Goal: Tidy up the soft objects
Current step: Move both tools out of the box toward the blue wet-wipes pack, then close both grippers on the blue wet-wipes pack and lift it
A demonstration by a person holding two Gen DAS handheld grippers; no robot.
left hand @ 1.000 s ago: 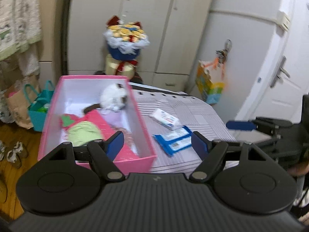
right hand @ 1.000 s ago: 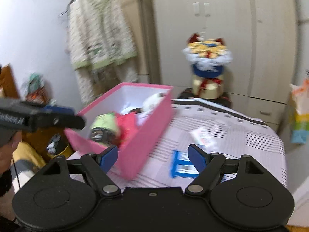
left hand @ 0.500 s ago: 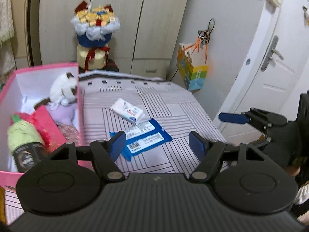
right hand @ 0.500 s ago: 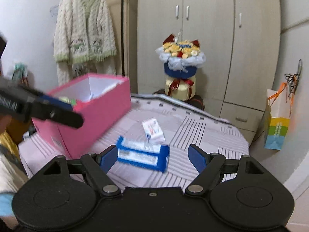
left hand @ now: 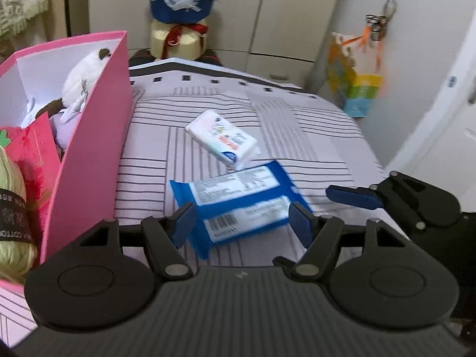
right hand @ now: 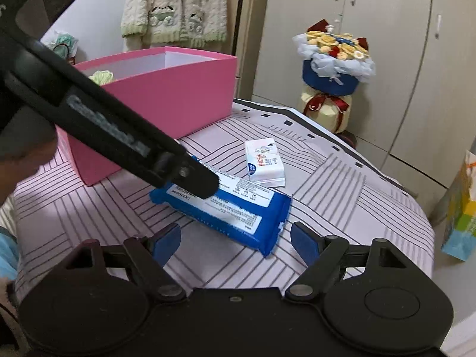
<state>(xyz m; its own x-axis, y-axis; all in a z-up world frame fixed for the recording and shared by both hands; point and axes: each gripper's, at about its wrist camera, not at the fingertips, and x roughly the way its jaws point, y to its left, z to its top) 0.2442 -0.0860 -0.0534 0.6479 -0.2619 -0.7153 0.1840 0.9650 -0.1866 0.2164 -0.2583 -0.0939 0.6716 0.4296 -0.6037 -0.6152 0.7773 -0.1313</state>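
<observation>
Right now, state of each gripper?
Left gripper: open, jaws just been closing, straddling the blue wipes pack, not gripping it.
Right gripper: open, holding nothing.

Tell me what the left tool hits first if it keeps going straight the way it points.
Most likely the blue wipes pack lying on the striped tablecloth: it sits right between the left tool and its open fingers, apparently untouched, though depth is unclear.
</observation>
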